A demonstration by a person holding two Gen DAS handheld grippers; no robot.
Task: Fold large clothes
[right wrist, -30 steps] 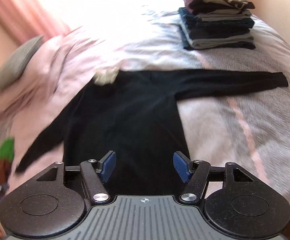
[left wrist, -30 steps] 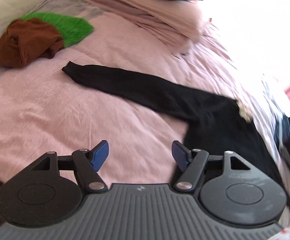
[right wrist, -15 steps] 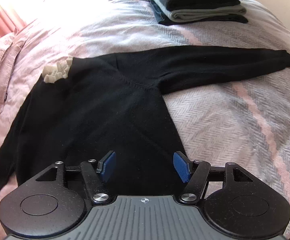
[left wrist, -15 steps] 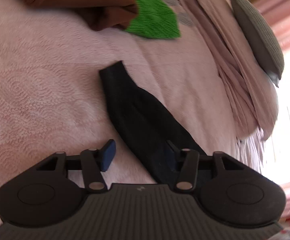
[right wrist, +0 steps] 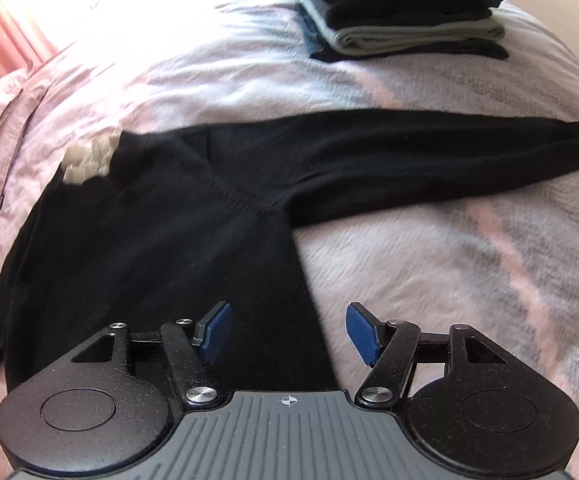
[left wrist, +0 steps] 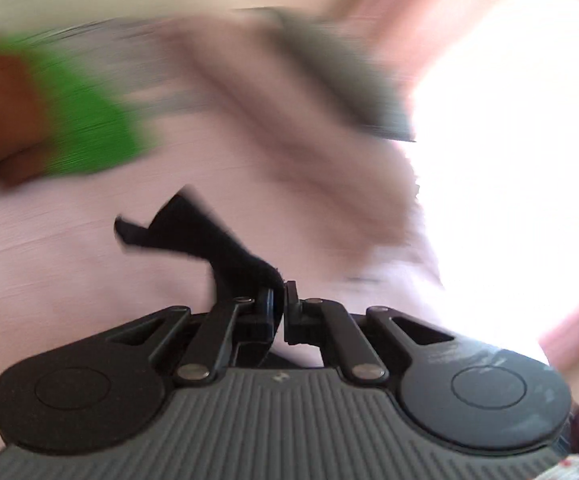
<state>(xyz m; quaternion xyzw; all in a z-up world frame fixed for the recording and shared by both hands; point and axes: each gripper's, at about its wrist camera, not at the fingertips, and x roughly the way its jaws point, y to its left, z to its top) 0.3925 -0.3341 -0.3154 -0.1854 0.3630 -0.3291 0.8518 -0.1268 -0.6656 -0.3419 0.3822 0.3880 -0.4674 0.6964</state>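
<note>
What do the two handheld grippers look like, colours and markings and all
Both are alike: the left gripper and the right gripper have matte black speckled round housings, black linkage bars with silver rivets, and a grey ribbed centre plate bearing a small white crosshair mark. The right one's finger pads are blue and ridged. No cables, sleeves or hands show.

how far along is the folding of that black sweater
Done: a stack of folded clothes sits at the far end of the bed. In hand: the left gripper has its jaws shut on a black sleeve. Left: the black sweater lies spread flat, unfolded; the right gripper hangs open over its hem.
</note>
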